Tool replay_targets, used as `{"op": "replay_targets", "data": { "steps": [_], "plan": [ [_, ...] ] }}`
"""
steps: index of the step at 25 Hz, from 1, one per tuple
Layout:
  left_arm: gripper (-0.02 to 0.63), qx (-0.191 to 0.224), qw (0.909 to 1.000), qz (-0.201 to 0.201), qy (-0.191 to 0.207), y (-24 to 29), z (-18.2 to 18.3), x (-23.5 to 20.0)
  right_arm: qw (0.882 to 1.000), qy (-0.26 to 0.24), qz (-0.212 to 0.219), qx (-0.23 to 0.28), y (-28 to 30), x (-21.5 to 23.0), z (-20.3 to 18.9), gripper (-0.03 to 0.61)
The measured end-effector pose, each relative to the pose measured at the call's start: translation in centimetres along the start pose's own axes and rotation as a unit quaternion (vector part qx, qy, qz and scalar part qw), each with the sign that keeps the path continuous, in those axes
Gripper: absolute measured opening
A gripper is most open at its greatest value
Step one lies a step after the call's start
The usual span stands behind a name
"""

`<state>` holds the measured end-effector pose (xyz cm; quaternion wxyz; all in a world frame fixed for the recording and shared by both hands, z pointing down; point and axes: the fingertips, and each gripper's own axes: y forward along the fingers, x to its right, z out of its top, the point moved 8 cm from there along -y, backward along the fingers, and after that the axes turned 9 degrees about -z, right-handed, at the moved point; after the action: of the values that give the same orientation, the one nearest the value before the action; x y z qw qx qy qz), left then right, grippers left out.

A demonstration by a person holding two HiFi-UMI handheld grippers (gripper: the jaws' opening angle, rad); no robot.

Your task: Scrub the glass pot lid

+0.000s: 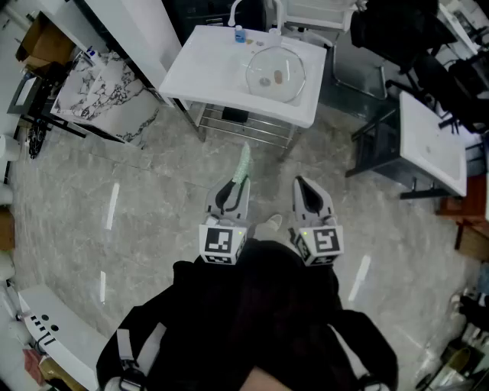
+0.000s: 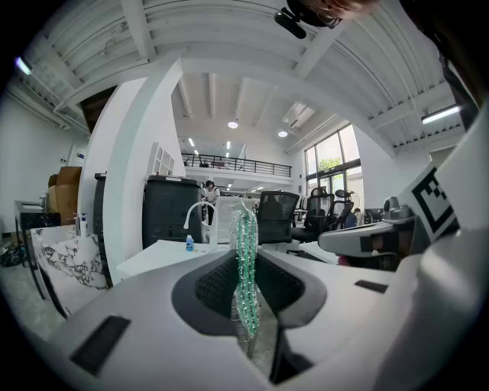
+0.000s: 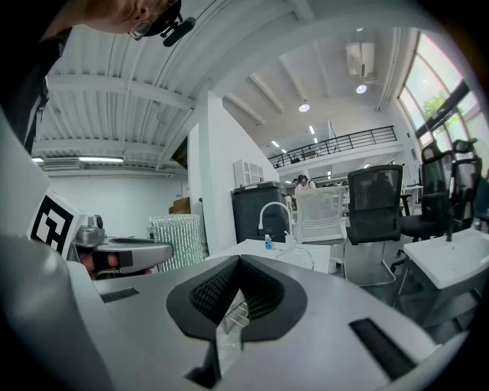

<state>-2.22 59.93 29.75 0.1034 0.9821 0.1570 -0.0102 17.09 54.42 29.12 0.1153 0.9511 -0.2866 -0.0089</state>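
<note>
The glass pot lid (image 1: 275,74) lies in the basin of a white sink table (image 1: 200,72), well ahead of me across the floor. In the right gripper view the lid (image 3: 296,258) shows small beyond the jaws. My left gripper (image 1: 233,191) is held close to my body and is shut on a green mesh scrubber (image 1: 242,164), which sticks out past the tips. In the left gripper view the scrubber (image 2: 244,260) stands upright between the pads. My right gripper (image 1: 303,187) hangs beside it, shut, with nothing held.
A faucet (image 1: 235,9) and a small blue bottle (image 1: 240,33) stand at the sink's back edge. A marble-patterned slab (image 1: 107,92) leans at the left. Another white table (image 1: 432,141) and black office chairs (image 1: 397,38) stand at the right. Grey floor lies between me and the sink.
</note>
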Motion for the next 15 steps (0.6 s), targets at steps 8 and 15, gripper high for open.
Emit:
{"op": "replay_targets", "data": {
  "steps": [8,15],
  "plan": [
    [0.063,-0.002,0.9999,0.013,-0.006,2.9,0.7,-0.1,1.000,0.025,0.006,0.010,2.2,3.0,0.1,0.002],
    [0.063,-0.007,0.9996,0.025,0.010,6.7,1.6,0.0,0.999,0.028,0.020,0.024,5.0,6.4,0.9,0.003]
  ]
}}
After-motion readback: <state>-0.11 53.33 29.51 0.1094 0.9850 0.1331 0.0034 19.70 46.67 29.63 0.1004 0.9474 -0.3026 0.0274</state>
